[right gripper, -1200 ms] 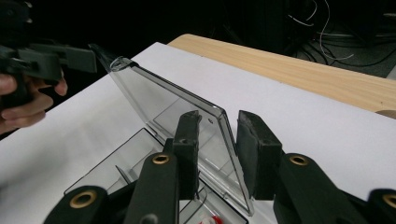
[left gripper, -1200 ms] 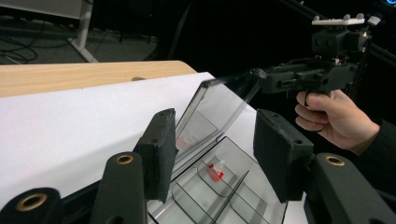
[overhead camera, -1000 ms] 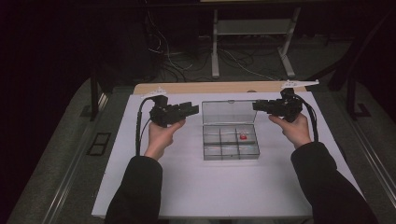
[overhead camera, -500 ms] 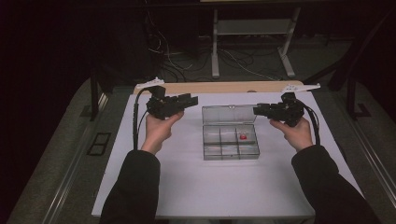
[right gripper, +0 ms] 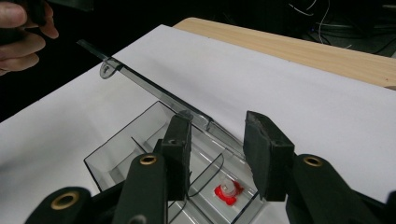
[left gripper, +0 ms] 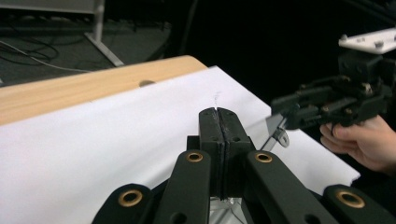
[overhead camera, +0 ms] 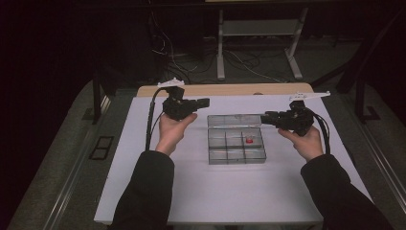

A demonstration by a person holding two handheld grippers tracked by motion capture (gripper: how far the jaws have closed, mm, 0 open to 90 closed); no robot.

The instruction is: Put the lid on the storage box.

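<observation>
A clear plastic compartment box [overhead camera: 236, 152] lies mid-table on the white sheet [overhead camera: 191, 191], its lid [overhead camera: 234, 120] standing up along the far side. A small red piece [overhead camera: 249, 141] sits in one right-hand compartment, and it appears as the red piece [right gripper: 227, 192] below my right jaws. My right gripper [right gripper: 217, 123] is open just above the box [right gripper: 140, 158], the lid's edge [right gripper: 140, 81] running past its left jaw. This right gripper [overhead camera: 266, 117] is at the lid's right end. My left gripper [left gripper: 219, 114] is shut on nothing. This left gripper [overhead camera: 205, 102] hovers left of the lid.
The wooden table edge [overhead camera: 230, 90] runs along the far side of the sheet. Beyond it are cables and a metal stand [overhead camera: 258, 28] on the dark floor. From the left gripper view, the right gripper [left gripper: 327, 100] and its hand show near the sheet's corner.
My left gripper has lifted and drawn back from the box's left side. The right gripper has shifted slightly nearer. The lid looks more upright than before.
</observation>
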